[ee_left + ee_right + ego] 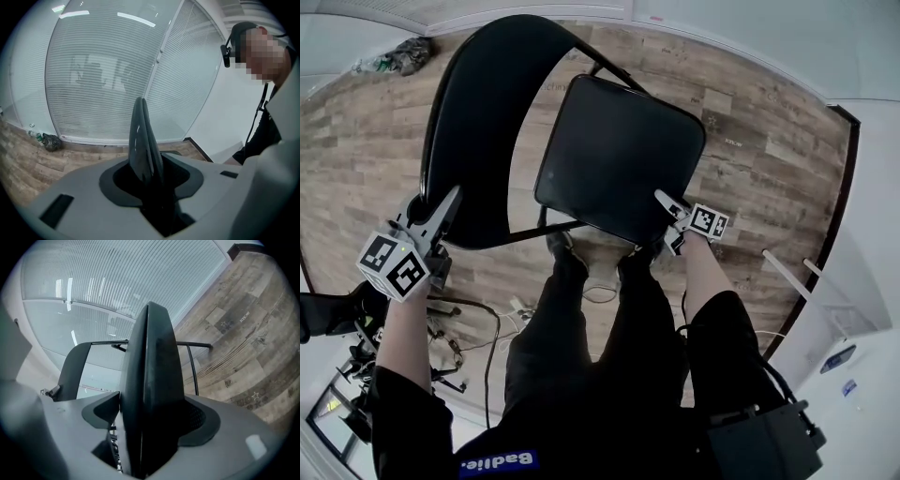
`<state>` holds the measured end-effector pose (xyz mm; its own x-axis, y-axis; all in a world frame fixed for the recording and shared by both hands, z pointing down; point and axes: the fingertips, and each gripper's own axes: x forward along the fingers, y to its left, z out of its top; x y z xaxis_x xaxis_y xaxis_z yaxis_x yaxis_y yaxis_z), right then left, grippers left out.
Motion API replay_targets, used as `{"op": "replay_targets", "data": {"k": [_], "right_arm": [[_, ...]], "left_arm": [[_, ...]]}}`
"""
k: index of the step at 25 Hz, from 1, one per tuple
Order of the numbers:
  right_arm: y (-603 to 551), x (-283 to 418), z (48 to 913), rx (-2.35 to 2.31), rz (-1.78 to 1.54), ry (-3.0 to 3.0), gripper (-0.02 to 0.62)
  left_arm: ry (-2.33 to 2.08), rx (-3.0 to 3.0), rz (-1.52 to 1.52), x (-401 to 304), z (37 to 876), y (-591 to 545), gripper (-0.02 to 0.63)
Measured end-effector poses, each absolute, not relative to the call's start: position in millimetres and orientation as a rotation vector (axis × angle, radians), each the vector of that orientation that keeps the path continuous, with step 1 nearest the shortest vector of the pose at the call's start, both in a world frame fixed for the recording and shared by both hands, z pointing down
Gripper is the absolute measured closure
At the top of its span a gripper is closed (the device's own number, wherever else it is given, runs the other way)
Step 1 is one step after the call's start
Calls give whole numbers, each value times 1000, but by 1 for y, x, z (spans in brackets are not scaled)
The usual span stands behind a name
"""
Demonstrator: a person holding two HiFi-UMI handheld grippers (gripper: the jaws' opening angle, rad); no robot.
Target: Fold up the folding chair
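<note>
Within left tool [445, 204], right tool [667, 208]: chair [619, 150].

Steep overhead head view; gripper views against chair [619, 159].

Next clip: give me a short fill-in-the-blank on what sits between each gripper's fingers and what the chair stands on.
1. The left gripper has the edge of the chair's ___ between its fingers.
2. The right gripper has the edge of the ___ between its fingers.
3. The chair stands on a ___ floor.

Missing words: backrest; seat; wood
</note>
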<state>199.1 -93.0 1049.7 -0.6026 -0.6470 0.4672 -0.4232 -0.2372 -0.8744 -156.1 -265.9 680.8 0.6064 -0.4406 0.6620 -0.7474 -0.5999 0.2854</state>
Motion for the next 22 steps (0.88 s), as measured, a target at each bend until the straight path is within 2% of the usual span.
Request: {"op": "replay_targets", "data": {"k": [22], "right_arm": [[-118, 154, 934, -1377, -1971, 1824, 267]], "left_arm": [[-936, 2350, 799, -125, 607, -238, 523]]}}
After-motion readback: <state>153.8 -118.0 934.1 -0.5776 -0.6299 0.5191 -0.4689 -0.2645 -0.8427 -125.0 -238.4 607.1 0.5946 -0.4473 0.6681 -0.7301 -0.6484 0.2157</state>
